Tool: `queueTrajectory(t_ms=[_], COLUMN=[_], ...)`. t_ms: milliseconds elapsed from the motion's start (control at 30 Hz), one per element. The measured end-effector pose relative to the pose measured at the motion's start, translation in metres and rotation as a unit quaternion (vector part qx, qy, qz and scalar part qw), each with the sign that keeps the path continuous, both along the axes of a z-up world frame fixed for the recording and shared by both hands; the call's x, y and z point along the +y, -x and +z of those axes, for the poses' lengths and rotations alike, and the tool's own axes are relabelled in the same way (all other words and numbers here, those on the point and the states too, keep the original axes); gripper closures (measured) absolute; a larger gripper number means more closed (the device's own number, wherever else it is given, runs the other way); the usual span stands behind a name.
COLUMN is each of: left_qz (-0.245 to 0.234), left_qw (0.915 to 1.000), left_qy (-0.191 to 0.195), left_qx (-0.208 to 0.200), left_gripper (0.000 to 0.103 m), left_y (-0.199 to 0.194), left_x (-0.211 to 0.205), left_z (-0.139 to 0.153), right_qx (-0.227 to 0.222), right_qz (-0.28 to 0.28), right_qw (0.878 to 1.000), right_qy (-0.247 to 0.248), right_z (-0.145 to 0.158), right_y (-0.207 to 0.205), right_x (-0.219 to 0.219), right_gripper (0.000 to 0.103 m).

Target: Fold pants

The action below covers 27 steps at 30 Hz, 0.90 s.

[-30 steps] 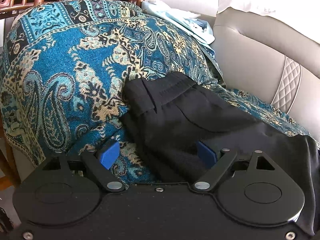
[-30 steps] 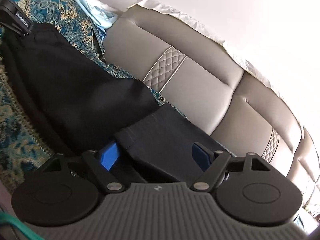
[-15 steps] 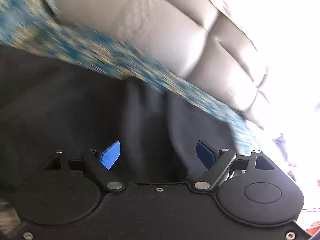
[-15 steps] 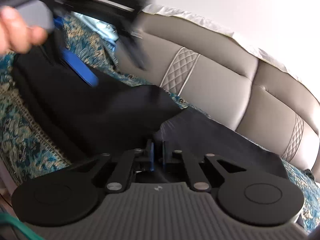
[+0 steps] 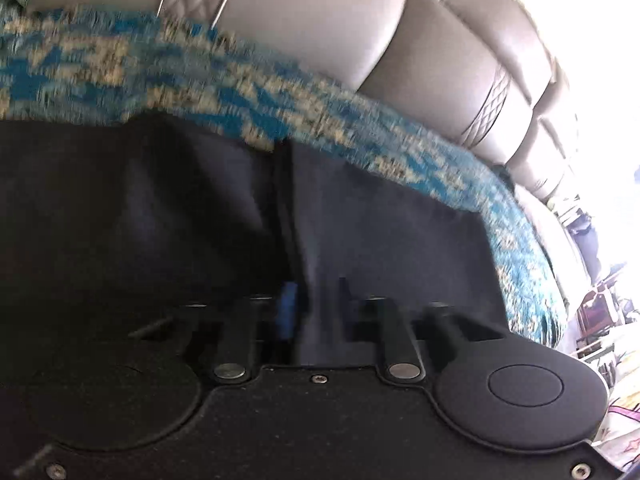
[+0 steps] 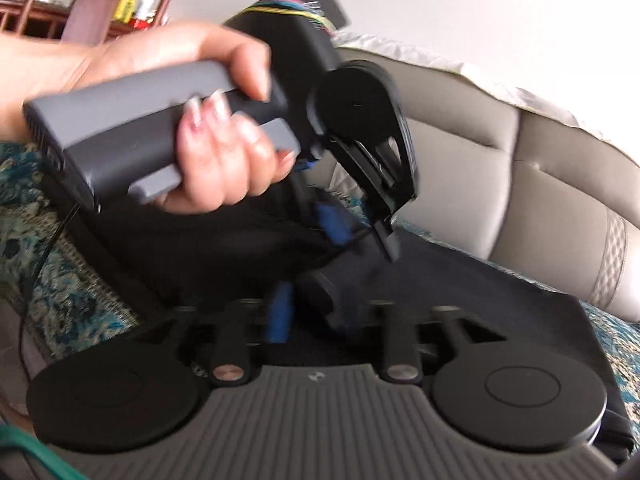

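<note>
Black pants (image 5: 168,216) lie on a blue and gold patterned throw (image 5: 256,92) over a grey sofa. My left gripper (image 5: 314,304) is shut on a ridge of the pants fabric; its blue pads are close together with cloth between them. In the right wrist view the pants (image 6: 472,292) spread to the right, and my right gripper (image 6: 308,308) is shut on a fold of them. The left gripper (image 6: 360,232), held in a hand (image 6: 216,120), pinches the pants just beyond the right one.
The grey leather sofa back (image 5: 360,20) runs behind the throw, also in the right wrist view (image 6: 520,184). A wooden chair and shelf with small items (image 6: 80,0) stand at the far left. A green cable (image 6: 24,448) hangs at the lower left.
My left gripper swung from the waistband end over to the pants' middle and closed on the fabric. My right gripper closed on a fold half a second ago and stays shut.
</note>
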<state>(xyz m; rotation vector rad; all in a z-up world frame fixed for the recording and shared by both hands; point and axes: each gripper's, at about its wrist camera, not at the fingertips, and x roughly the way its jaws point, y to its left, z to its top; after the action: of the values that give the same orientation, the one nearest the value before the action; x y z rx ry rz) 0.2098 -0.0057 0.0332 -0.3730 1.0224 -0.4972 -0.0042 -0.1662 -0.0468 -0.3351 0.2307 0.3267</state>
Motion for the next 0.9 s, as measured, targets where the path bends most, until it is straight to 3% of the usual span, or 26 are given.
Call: queueTrajectory(t_ms=[133,267,300,333,400,433,567,767,900], left_qz=[0.014,0.019,0.017,0.017,0.02,0.022,0.041,0.075,0.045], left_qw=[0.9994,0.9993,0.9994,0.9996,0.9998,0.9997,0.9987,0.9895,0.9865], left_qy=[0.02,0.029,0.026,0.021,0.001,-0.005,-0.009,-0.07,-0.067], left_qx=[0.025,0.017,0.012,0.007,-0.003,-0.008,-0.029,-0.102,-0.143], left_gripper=[0.098,0.098,0.098,0.098,0.098,0.098,0.098,0.096,0.092], left_y=[0.002,0.004,0.006,0.007,0.01,0.01,0.021,0.037,0.04], left_x=[0.006,0.008,0.008,0.007,0.006,0.006,0.022,0.045,0.032], left_z=[0.0,0.011,0.015,0.017,0.021,0.022,0.029,0.045,0.056], right_qx=[0.014,0.016,0.021,0.028,0.037,0.037,0.042,0.053,0.058], right_qz=[0.004,-0.016,-0.024,-0.027,-0.039,-0.04,-0.021,-0.002,0.005], right_qw=[1.0,0.999,0.999,0.998,0.997,0.996,0.995,0.994,0.993], right_qy=[-0.016,-0.032,-0.04,-0.048,-0.063,-0.071,-0.086,-0.095,-0.102], right_z=[-0.002,-0.001,0.0,0.001,0.002,0.004,0.01,0.007,0.005], right_y=[-0.007,-0.017,-0.021,-0.024,-0.026,-0.027,-0.026,-0.023,-0.024], right_x=[0.003,0.004,0.002,0.0,-0.003,-0.004,-0.001,0.008,0.008], right_gripper=[0.027,0.027,0.039,0.062,0.086,0.092,0.092,0.092,0.093])
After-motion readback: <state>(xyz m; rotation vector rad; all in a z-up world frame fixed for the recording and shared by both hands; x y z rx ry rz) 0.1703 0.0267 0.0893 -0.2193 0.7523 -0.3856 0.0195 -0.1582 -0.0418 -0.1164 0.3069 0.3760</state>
